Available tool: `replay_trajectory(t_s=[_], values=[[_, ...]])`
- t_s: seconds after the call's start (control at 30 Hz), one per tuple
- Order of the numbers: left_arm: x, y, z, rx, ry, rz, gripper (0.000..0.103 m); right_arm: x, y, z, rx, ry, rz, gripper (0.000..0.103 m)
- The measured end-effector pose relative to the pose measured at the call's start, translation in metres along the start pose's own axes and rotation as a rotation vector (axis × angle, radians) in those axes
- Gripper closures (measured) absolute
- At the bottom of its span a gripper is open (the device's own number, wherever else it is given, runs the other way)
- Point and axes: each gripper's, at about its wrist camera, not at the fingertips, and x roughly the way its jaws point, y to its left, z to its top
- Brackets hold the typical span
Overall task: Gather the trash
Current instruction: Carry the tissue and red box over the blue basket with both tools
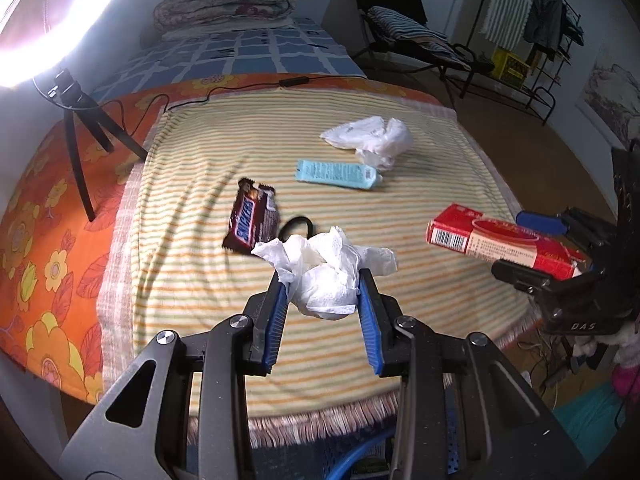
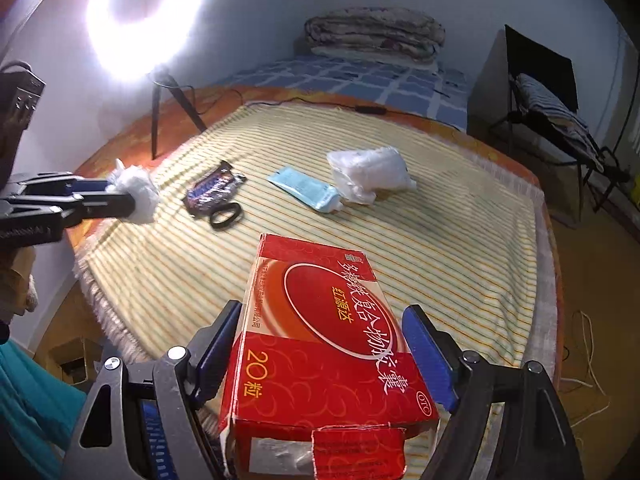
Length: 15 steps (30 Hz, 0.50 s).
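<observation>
My left gripper point(image 1: 323, 280) is shut on a crumpled white tissue point(image 1: 326, 276) and holds it above the striped cloth point(image 1: 200, 280); it also shows in the right wrist view point(image 2: 138, 192). My right gripper point(image 2: 322, 312) is shut on a red medicine box point(image 2: 320, 344), held above the cloth's near edge; the box shows in the left wrist view point(image 1: 500, 242). On the cloth lie a Snickers wrapper point(image 1: 252, 216), a black hair tie point(image 1: 296, 226), a light blue tube point(image 1: 338, 174) and a white plastic bag point(image 1: 372, 140).
A ring light on a black tripod point(image 1: 80, 128) stands at the cloth's left, its cable point(image 1: 208, 94) along the far edge. Folded quilts point(image 1: 228, 2) lie on the blue checked bed behind. A black chair point(image 1: 400, 28) stands at the right.
</observation>
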Motion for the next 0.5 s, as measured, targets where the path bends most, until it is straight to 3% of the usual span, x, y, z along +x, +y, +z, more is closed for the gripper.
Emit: replay_trajectory(t_s=[0.5], values=[[-0.027, -0.037, -0.073, 0.111, 0.055, -0.052, 0.069, -0.066, 0.049, -0.061, -0.062, -0.023, 0.054, 0.021]])
